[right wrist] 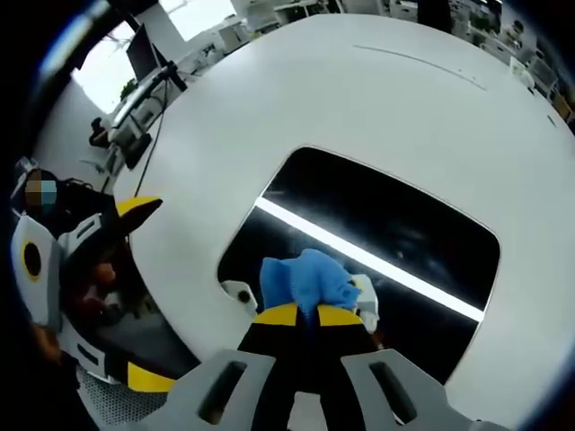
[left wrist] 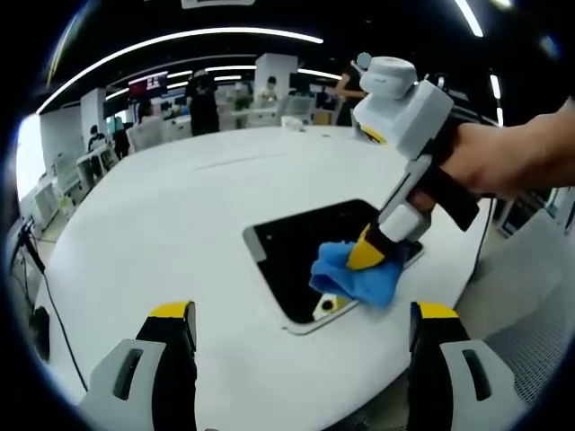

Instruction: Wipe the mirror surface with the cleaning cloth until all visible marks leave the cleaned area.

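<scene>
Pinched tight in right gripper point(right wrist: 310, 316): blue cloth point(right wrist: 305, 277), pressed flat to mirror point(right wrist: 395, 224) near its 6 o'clock edge in right gripper view, prob. for wiping pressure. Mirror lying face-up on white table point(left wrist: 162, 215), reflecting ceiling light. Left gripper point(left wrist: 301, 323) w/ jaws spread wide, holding nothing, hovering off mirror at table edge, likely keeping clear.

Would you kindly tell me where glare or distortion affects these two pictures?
Right gripper view: a ceiling light reflects as a bright streak across the mirror, just past the cloth. Left gripper view: fisheye bends the table edge and ceiling lights; the mirror looks dark.
</scene>
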A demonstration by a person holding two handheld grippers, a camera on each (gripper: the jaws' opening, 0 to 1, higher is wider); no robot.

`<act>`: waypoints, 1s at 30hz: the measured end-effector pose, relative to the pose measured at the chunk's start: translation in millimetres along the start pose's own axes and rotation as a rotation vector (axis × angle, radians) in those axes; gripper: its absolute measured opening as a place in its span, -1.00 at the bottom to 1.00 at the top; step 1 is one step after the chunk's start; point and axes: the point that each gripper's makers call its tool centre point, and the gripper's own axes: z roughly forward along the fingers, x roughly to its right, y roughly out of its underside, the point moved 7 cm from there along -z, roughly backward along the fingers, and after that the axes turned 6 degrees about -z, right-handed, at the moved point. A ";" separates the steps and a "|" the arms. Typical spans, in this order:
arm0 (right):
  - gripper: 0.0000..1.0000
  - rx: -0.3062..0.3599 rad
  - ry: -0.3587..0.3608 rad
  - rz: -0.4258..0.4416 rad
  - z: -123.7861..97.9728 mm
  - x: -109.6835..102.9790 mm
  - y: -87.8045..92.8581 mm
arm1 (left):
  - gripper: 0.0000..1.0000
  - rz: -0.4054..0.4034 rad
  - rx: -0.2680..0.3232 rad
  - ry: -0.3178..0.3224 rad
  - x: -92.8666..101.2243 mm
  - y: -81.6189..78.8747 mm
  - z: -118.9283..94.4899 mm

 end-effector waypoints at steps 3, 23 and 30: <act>-1.00 -0.002 0.003 0.000 0.5 1.3 -1.9 | 0.98 0.000 0.000 0.000 0.2 0.0 0.0; -1.00 -0.013 0.017 0.023 4.3 11.0 -17.7 | 0.98 0.000 -0.006 0.006 0.5 0.7 0.8; -1.00 0.003 0.028 0.015 4.2 14.8 -23.9 | 0.98 -0.003 -0.005 0.006 -0.1 1.0 1.6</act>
